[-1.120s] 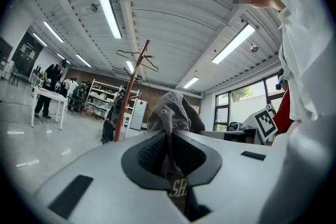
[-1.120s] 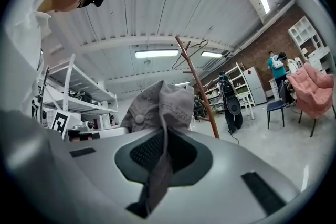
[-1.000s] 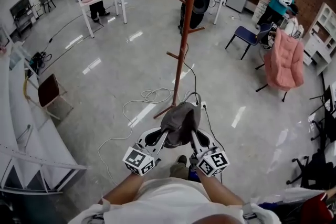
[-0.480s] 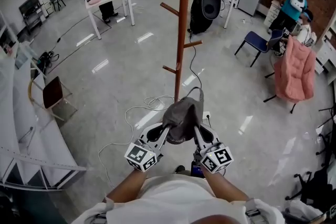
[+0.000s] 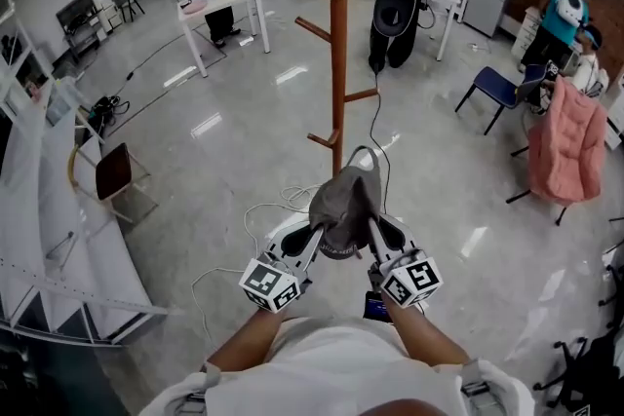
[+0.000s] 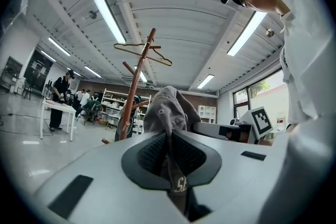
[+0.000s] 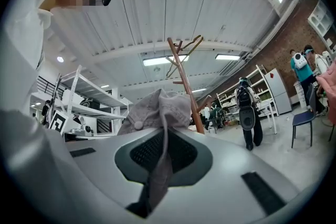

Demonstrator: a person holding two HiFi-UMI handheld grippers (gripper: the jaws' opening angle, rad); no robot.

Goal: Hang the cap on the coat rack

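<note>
A grey cap (image 5: 343, 206) hangs between my two grippers, held up in front of me. My left gripper (image 5: 314, 237) is shut on the cap's left edge, and the fabric (image 6: 167, 113) is pinched between its pads. My right gripper (image 5: 372, 233) is shut on the cap's right edge, with grey cloth (image 7: 160, 113) squeezed in its jaws. The brown wooden coat rack (image 5: 337, 44) stands straight ahead, just beyond the cap. Its short pegs (image 5: 314, 28) stick out at several heights. The rack's pole (image 6: 135, 97) rises behind the cap in the left gripper view, and it also rises (image 7: 184, 86) in the right gripper view.
A white cable (image 5: 268, 209) lies coiled on the shiny floor near the rack's foot. White shelving (image 5: 58, 248) runs along the left. A small chair (image 5: 112, 175) stands left, a blue chair (image 5: 497, 88) and pink-draped chair (image 5: 565, 136) right. People work at a white table (image 5: 219, 0) far back.
Both grippers have carried the cap forward toward the coat rack, which now looms closer and more central. The grip on the cap is unchanged.
</note>
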